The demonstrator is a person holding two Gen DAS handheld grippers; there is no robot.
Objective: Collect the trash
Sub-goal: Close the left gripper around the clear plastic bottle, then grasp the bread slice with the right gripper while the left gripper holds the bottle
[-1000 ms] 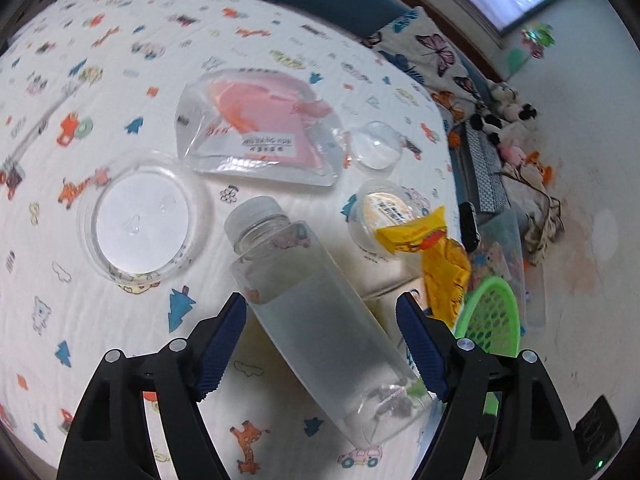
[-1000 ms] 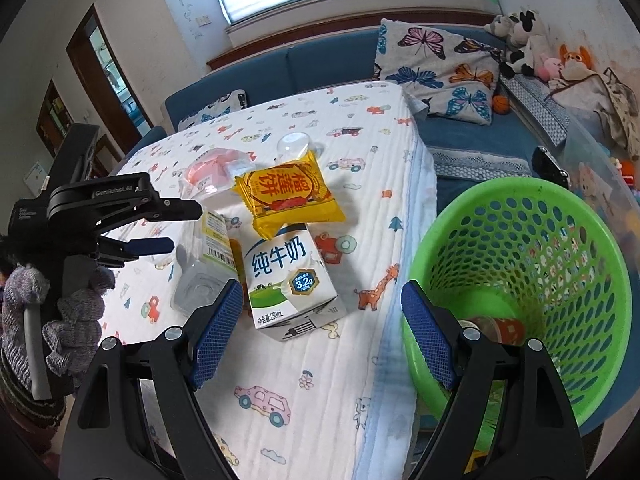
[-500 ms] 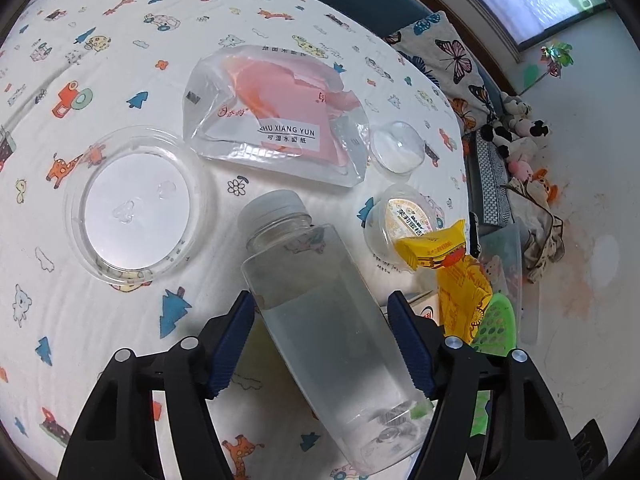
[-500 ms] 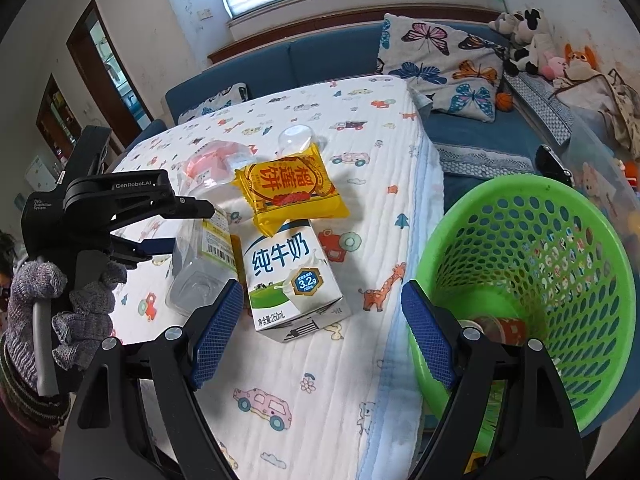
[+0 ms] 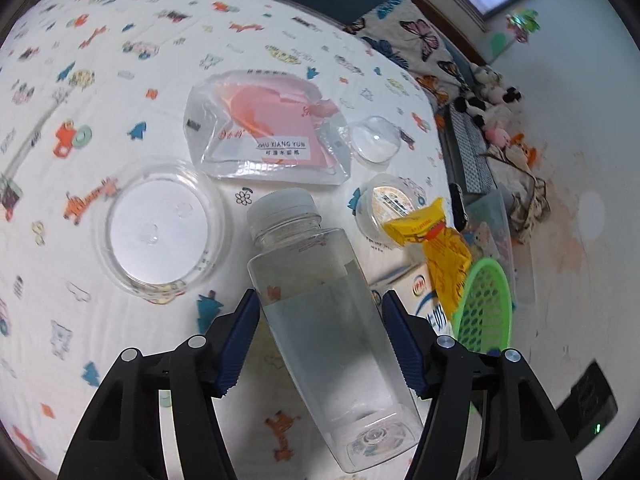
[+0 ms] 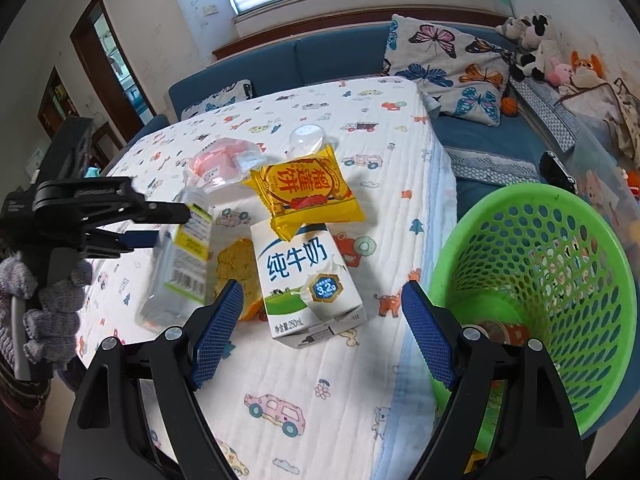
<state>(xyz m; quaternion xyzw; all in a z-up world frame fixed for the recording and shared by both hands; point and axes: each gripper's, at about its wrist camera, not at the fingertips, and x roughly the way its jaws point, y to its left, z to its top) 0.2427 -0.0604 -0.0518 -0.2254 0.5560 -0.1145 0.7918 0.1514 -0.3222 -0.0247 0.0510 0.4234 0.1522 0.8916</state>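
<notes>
Fingers of the left gripper [image 5: 320, 334], just closing, clamp the clear bottle [image 5: 320, 312] across its width, long axis running away, cap far; the right gripper [image 6: 322, 334] gapes empty near the milk carton [image 6: 308, 280].

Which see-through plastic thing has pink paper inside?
The flat clear pouch beyond the bottle. The bottle, round lid and small dome are clear too, but show no pink.
</notes>
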